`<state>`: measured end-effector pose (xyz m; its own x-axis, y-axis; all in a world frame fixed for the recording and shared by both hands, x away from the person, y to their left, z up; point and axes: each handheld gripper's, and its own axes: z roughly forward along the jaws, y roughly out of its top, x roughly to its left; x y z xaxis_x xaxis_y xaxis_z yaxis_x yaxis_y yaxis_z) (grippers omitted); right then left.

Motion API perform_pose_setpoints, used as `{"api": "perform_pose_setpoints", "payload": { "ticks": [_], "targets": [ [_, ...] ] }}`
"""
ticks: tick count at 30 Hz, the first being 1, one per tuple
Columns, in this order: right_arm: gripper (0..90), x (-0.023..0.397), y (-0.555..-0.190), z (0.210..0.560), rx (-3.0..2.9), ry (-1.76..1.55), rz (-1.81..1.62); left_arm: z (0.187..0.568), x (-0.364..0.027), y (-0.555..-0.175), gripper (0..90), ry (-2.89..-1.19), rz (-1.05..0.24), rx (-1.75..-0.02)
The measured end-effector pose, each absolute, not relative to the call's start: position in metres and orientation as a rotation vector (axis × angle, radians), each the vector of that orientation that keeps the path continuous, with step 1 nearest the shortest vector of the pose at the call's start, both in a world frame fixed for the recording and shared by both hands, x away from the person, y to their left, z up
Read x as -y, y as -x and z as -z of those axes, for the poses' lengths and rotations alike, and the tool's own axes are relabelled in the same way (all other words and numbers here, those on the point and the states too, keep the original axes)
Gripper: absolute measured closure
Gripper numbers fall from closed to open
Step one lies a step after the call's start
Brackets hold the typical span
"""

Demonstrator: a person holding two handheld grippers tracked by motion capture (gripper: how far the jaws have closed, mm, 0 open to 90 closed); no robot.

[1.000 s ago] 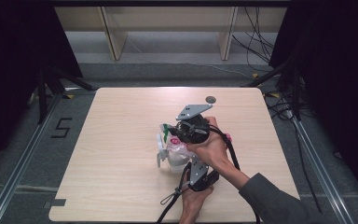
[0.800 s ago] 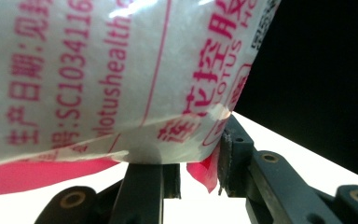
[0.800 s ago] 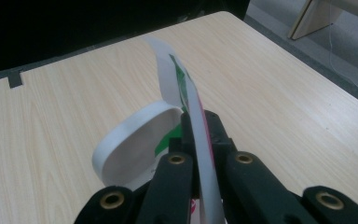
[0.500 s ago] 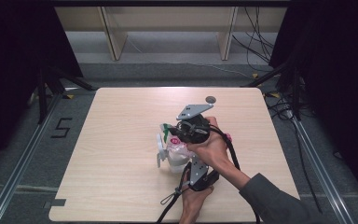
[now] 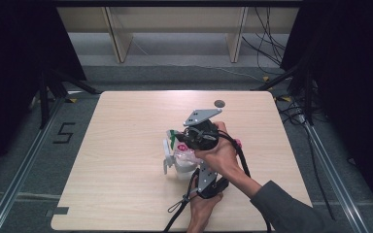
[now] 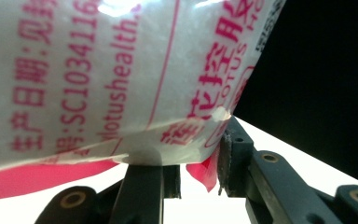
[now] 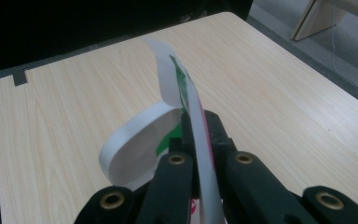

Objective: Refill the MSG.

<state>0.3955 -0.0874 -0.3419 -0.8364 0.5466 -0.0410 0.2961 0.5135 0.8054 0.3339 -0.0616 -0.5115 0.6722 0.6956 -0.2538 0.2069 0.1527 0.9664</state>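
Nothing has moved since the earlier picture: both hands and the bag sit in the same spot.

In the high view, the white bag [image 5: 182, 158] with pink print is in the lower middle of the frame, on the table [image 5: 126, 145]. Hands hide most of it, so what is inside is hard to tell.

The left gripper [image 5: 205, 183] sits below the bag. In its own view, its jaws are partly closed and squeeze the bag's bottom edge [image 6: 177, 140]. The bag is cut off at the top there.

The right gripper [image 5: 194, 138] sits above. Its jaws are shut tight on the bag's thin top strip [image 7: 193, 121], which curls away to the left.
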Motion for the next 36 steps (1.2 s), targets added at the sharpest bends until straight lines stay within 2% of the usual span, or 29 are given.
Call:
{"api": "perform_pose_setpoints", "payload": {
  "ticks": [36],
  "targets": [
    [90.0, 0.0822, -0.3962, 0.3428, -2.482, -0.691, -1.233, 0.5105, 0.0591, -0.3358, 72.9, -1.405, -0.409, -0.817]
  ]
}}
